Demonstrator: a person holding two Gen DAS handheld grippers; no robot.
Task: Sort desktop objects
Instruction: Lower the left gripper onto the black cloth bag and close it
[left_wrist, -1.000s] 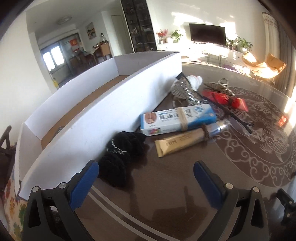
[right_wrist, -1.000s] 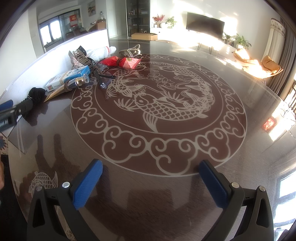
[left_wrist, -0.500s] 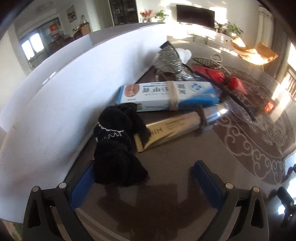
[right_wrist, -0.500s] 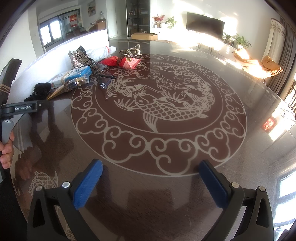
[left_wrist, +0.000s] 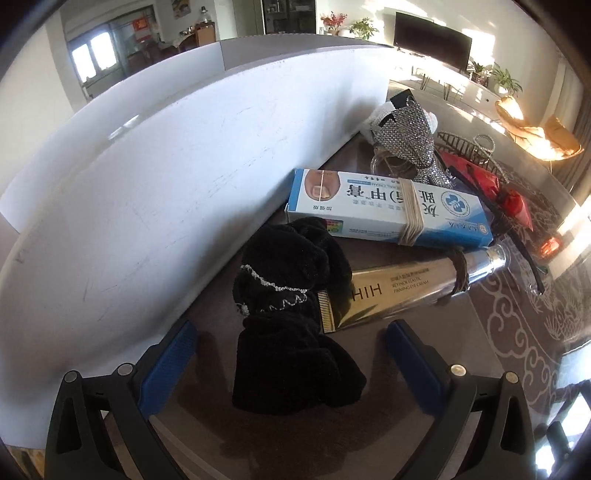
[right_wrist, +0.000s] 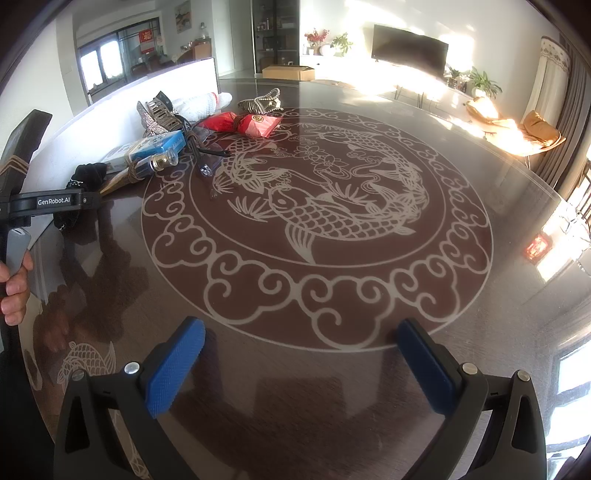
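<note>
Both jaws stand wide apart and grasp nothing. At the bottom of the left wrist view the left gripper (left_wrist: 290, 363) straddles the near end of a black fabric bundle (left_wrist: 291, 317), which lies at lower centre on the dark table (left_wrist: 436, 321), just beside the white box wall (left_wrist: 147, 192) filling the left of the frame. This looks like the approach to a first pick: the next move calls for closing the blue pads on the soft bundle, then lifting it clear. The bundle is crumpled, with a thin white stitched trim, and overlaps the crimped end of a gold tube (left_wrist: 399, 291); a blue and white carton (left_wrist: 388, 210) lies behind. The right gripper (right_wrist: 301, 365) hangs over bare table at lower centre of its view
</note>
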